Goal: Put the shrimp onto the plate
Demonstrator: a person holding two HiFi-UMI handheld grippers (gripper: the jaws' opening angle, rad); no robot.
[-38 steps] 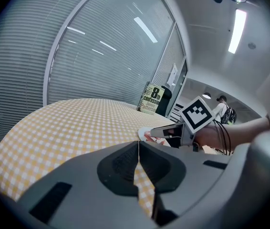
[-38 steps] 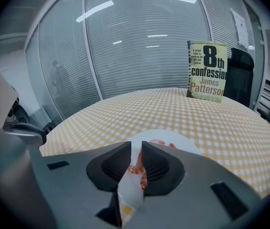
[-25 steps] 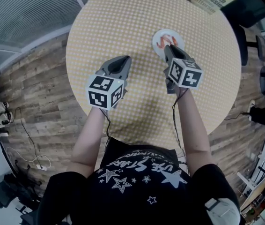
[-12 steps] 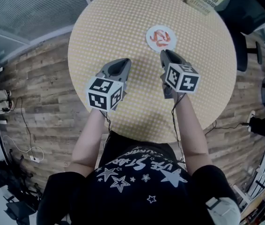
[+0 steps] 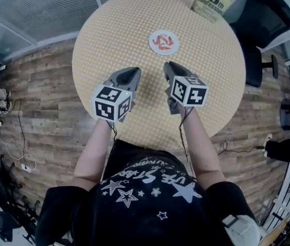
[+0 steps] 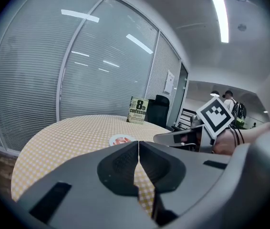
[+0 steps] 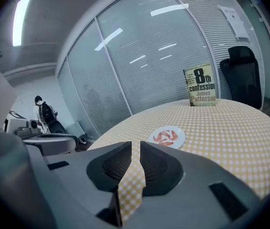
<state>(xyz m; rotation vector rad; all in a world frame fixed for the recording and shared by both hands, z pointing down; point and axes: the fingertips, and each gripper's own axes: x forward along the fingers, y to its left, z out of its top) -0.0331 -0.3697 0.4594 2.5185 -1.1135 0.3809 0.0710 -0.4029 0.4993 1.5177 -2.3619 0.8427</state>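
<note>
Several orange shrimp (image 5: 162, 41) lie on a small white plate (image 5: 174, 47) on the far side of the round, yellow-checked table (image 5: 211, 86). In the right gripper view the shrimp (image 7: 166, 136) and plate (image 7: 180, 138) lie ahead, well beyond the jaws. My right gripper (image 5: 168, 65) hovers short of the plate; its jaws (image 7: 136, 144) stand a narrow gap apart with nothing between them. Level with it on the left, my left gripper (image 5: 129, 72) is shut and empty, its tips touching (image 6: 138, 143). The plate (image 6: 121, 140) shows small beyond it.
A book (image 5: 211, 1) stands upright at the table's far edge, behind the plate. Beside the table at the right is a black office chair (image 5: 260, 19). Wood flooring surrounds the table, with cables (image 5: 12, 137) on the left. People stand in the background of both gripper views.
The right gripper, whose tip was at the plate a second ago, has drawn back toward me and now stands apart from it. The left gripper has barely moved.
</note>
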